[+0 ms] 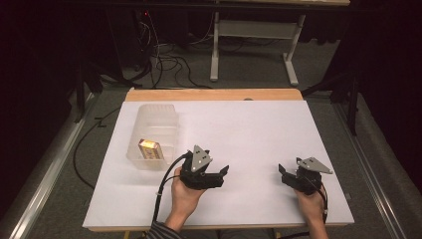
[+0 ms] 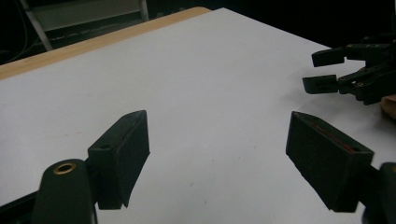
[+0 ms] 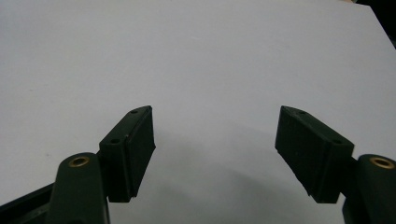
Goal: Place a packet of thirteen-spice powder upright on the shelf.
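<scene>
My left gripper (image 1: 222,177) hovers low over the white table sheet (image 1: 249,124), front centre, with its jaws pointing right. In the left gripper view it (image 2: 219,140) stands open, with bare sheet between its pads (image 2: 122,156). My right gripper (image 1: 282,175) is at the front right with its jaws pointing left, toward the other one. It (image 3: 215,126) is open too, with nothing between its pads (image 3: 135,149). It also appears across the sheet in the left gripper view (image 2: 315,71), jaws apart. A clear plastic bin (image 1: 158,115) at the left holds a small yellow-orange box (image 1: 149,148).
The table's wooden back edge (image 1: 214,94) shows beyond the sheet. Behind the table there are cables on the floor (image 1: 169,62) and a desk's white legs (image 1: 215,50). Dark drapes close in on both sides.
</scene>
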`<state>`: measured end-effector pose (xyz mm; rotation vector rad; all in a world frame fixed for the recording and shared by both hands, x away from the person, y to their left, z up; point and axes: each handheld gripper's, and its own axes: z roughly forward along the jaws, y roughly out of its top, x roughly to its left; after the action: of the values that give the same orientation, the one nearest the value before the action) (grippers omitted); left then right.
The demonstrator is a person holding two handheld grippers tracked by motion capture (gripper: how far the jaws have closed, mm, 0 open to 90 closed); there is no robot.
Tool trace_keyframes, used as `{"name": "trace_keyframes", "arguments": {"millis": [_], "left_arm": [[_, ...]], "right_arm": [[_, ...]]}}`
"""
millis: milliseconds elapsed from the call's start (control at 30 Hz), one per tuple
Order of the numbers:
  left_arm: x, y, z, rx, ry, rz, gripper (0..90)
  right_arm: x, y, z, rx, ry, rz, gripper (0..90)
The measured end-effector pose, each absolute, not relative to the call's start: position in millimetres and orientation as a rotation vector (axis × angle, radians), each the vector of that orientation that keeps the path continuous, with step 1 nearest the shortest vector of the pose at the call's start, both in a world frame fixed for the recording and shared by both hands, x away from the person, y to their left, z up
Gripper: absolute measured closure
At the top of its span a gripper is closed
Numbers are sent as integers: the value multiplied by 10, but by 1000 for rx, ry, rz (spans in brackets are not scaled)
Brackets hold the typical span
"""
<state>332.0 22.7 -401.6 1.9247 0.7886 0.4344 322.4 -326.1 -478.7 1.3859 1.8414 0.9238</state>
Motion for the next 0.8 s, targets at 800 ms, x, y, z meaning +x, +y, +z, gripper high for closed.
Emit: {"name": "trace_keyframes", "arguments": {"millis": [800], "left_arm": [[3432,115,-4256,1960,841,427,224]], "right_arm": [[3226,-3263,-4788,1379,1846,921,288]]}}
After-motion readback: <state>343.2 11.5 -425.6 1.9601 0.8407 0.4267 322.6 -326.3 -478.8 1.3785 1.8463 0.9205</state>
